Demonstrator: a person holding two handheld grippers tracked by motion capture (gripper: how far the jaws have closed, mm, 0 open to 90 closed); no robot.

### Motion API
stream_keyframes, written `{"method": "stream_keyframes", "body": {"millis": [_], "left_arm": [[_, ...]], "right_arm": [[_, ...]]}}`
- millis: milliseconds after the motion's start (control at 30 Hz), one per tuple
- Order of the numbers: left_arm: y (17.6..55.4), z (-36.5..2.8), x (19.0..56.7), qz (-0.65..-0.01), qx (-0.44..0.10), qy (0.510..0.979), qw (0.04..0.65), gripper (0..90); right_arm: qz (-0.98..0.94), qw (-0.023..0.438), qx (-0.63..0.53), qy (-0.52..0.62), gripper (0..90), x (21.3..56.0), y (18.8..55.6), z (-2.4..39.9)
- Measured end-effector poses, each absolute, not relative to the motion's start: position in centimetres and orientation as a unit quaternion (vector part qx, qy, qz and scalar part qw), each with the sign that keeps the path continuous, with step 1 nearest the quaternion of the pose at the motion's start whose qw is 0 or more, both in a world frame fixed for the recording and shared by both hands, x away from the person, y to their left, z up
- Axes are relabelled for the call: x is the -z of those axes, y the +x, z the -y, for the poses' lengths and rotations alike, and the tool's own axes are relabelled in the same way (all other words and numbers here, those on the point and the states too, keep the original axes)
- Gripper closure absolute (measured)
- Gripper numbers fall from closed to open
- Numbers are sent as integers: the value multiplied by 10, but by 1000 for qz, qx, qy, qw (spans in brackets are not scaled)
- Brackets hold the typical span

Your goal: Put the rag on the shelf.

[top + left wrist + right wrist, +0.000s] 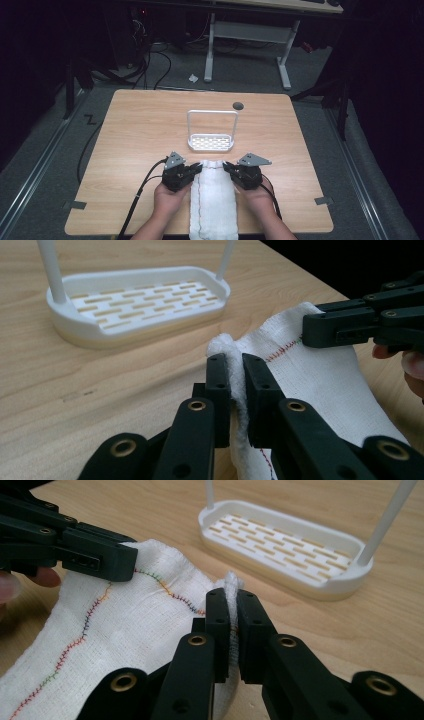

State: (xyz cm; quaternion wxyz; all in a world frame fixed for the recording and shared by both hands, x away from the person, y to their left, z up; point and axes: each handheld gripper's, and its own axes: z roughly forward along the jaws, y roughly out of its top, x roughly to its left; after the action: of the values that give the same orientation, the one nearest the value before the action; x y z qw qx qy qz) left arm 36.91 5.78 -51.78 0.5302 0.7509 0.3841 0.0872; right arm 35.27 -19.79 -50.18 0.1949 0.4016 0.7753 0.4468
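A white cloth (pixel 215 197) with coloured stitching lies on the wooden table (pixel 140 130), running from its front edge toward the middle. My left gripper (pixel 196 169) is shut on the cloth's far left corner (pixel 224 346). My right gripper (pixel 227 169) is shut on the far right corner (pixel 231 582). In the left gripper view the right gripper (pixel 307 330) pinches the opposite corner; in the right gripper view the left gripper (pixel 131 560) does the same. Just beyond the cloth stands a white slotted rack (pixel 211 143) with a tall hoop handle (pixel 212 112).
A dark round hole (pixel 238 105) sits in the table behind the rack. Another desk's white legs (pixel 209 55) and loose cables (pixel 150 55) lie on the floor beyond. Bare tabletop lies left and right of the cloth.
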Motion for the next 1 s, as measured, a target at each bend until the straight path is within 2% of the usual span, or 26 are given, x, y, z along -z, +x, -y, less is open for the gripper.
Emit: {"method": "stream_keyframes", "body": {"millis": [267,500,1000], "left_arm": [[369,-60,496,-382,-91,731,559,825],[367,-59,460,-358,-128,726,573,827],[368,-60,398,-323,-175,693,621,828]], "right_arm": [[-762,209,-467,396,856,484,350,198],[-745,244,-489,382,855,456,349,203],[-706,304,-534,353,856,397,348,201]]}}
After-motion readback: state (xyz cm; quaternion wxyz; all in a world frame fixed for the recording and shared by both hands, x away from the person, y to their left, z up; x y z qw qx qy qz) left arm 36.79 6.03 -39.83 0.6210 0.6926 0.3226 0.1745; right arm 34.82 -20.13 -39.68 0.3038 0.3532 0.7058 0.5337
